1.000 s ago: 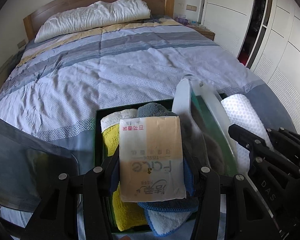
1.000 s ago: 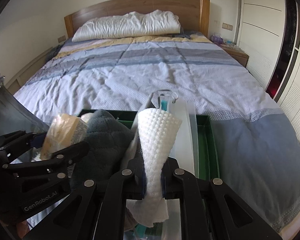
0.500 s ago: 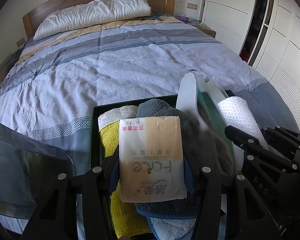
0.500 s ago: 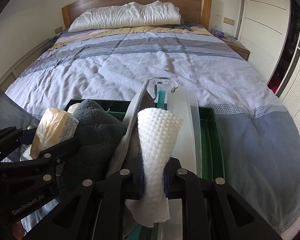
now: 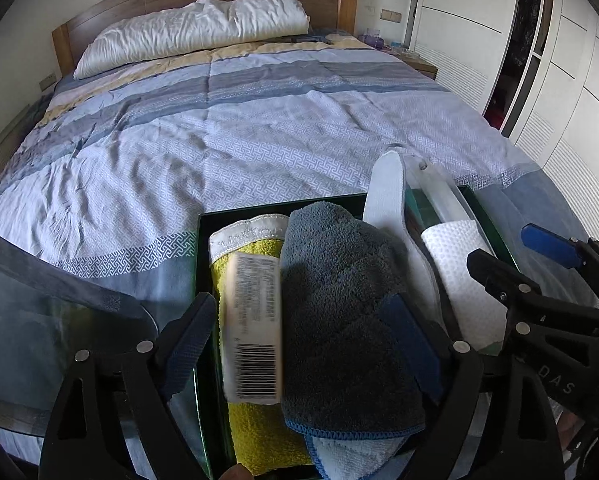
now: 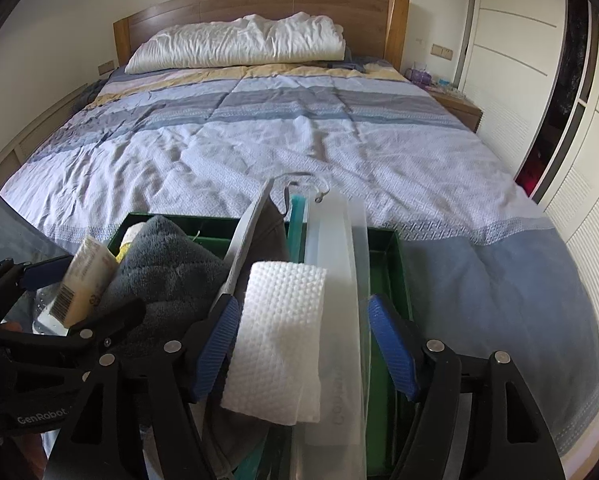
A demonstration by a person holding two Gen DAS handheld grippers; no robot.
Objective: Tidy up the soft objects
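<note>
A dark green box (image 5: 203, 264) (image 6: 403, 276) sits at the foot of the bed. It holds a yellow towel (image 5: 259, 432), a grey cloth (image 5: 339, 300) (image 6: 167, 260), a tissue pack (image 5: 255, 328) (image 6: 87, 276) standing on edge, a white textured cloth (image 5: 459, 276) (image 6: 279, 336) and an upright clear pouch (image 6: 339, 248). My left gripper (image 5: 299, 332) is open around the tissue pack and grey cloth, with nothing in its grip. My right gripper (image 6: 303, 344) is open, its pads on either side of the white cloth.
The bed (image 6: 299, 140) with a striped quilt stretches ahead, with a white pillow (image 6: 239, 44) at the wooden headboard. White wardrobe doors (image 6: 519, 60) stand on the right. A glass tabletop (image 5: 39, 320) lies at the lower left.
Both grippers have opened. The left one let go of the tissue pack, which now stands on edge in the box. The right one let go of the white cloth, which rests in the box.
</note>
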